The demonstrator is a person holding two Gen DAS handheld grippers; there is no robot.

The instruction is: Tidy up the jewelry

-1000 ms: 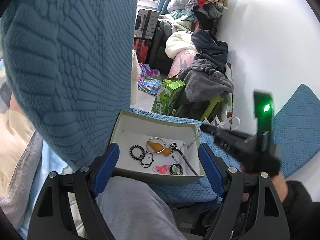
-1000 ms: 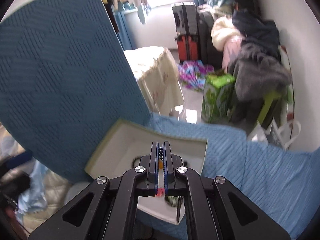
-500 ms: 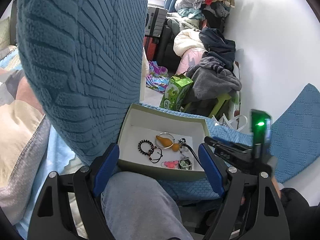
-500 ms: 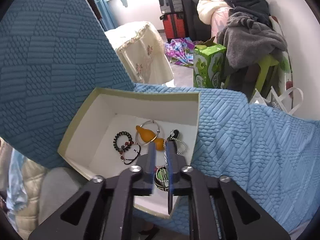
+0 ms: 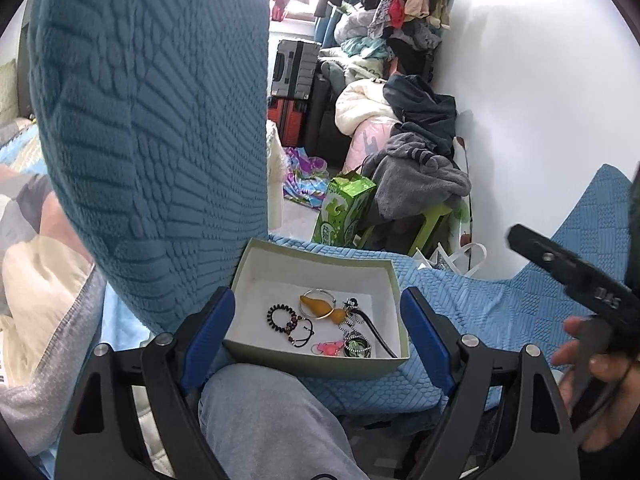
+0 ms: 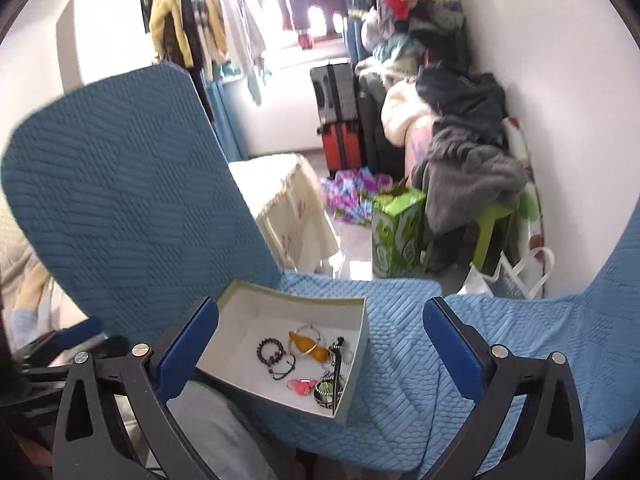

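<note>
With the right gripper (image 6: 320, 344) opening wide and holding nothing, and the left gripper (image 5: 316, 332) open too, reach slowly for one piece in the box (image 6: 360, 344) on the blue cover (image 6: 420, 360).

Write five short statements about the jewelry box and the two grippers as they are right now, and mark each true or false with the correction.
1. The jewelry lies inside an open box with no lid on it. True.
2. The right gripper is clamped on the beaded bracelet. False: its jaws are opening wide with nothing gripped; the bracelet lies on the box floor.
3. A pink piece lies in the box near the front wall. True.
4. The left gripper holds the orange pendant. False: its jaws stand open on either side of the box, and the pendant rests inside on a metal ring.
5. The box rests on a bare wooden table. False: it sits on blue quilted fabric.
</note>
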